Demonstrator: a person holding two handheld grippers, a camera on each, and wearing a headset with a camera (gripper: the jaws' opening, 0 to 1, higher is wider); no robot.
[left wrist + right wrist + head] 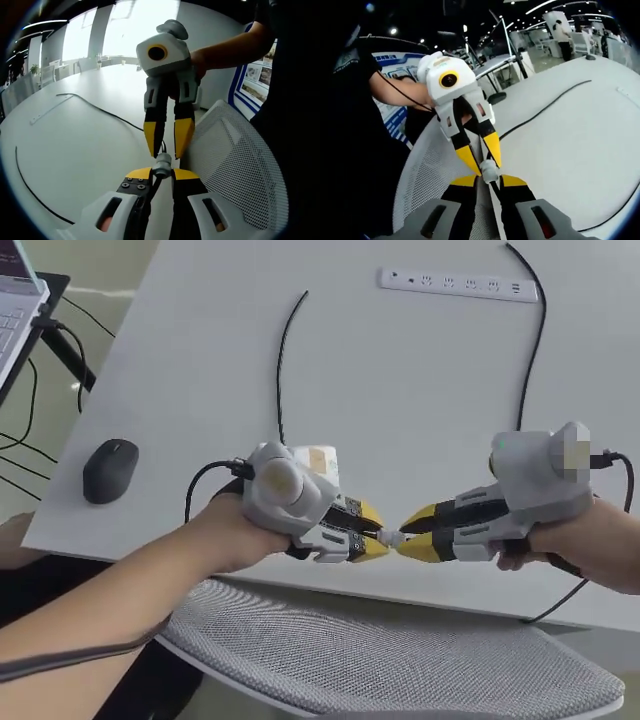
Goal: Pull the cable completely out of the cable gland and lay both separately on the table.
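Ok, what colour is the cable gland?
Light grey; the cable gland shows best in the left gripper view.

The head view looks forward and down from above the near edge of a white table. The left gripper and right gripper sit close below it, tip to tip. The left gripper view looks along its own jaws at close range, straight at the right gripper, with the table to its left and a mesh chair to its right. The right gripper view faces the opposite way, straight at the left gripper, with the sides swapped. All three views share the cable gland between the tips, the table edge and the chair.
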